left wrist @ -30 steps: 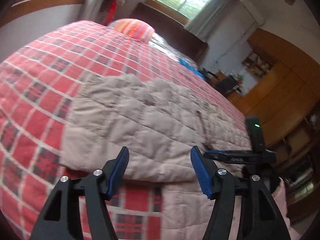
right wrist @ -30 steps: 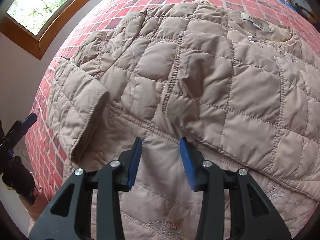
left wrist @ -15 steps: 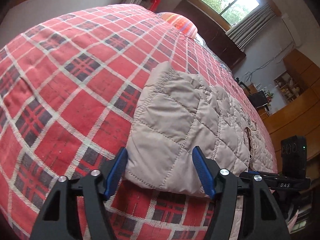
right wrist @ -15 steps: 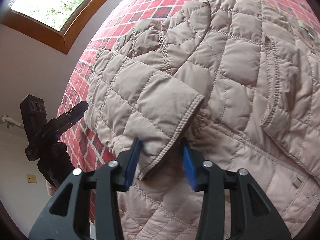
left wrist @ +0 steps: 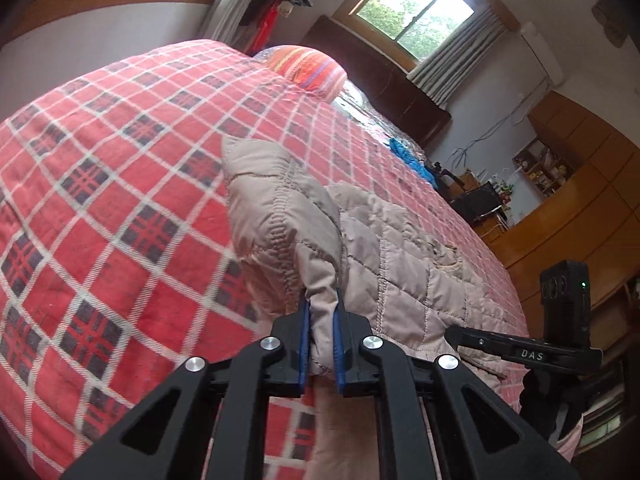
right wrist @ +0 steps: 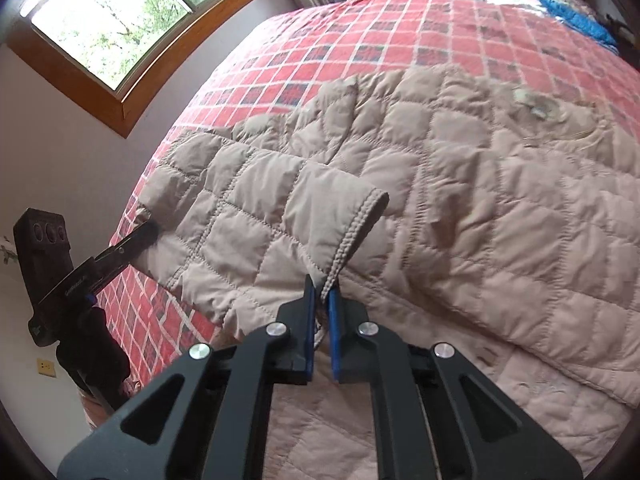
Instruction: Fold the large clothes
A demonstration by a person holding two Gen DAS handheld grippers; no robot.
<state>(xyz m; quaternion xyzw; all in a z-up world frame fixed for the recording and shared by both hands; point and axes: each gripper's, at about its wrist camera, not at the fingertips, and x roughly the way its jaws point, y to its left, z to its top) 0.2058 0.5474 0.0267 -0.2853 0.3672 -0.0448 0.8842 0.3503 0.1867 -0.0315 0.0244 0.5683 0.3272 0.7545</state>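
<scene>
Both tools clamped: left tool point(left wrist: 320, 336) on sleeve point(left wrist: 276, 208) fabric, right tool point(right wrist: 320, 320) on cuff point(right wrist: 356, 232). Next (probably): carry sleeve across jacket point(right wrist: 500, 208), keeping tension even.

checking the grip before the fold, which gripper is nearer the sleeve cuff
Right. The right gripper is shut on the sleeve cuff, pinching its stitched edge. The left gripper is shut on a padded fold of the jacket at the sleeve's other end.
</scene>
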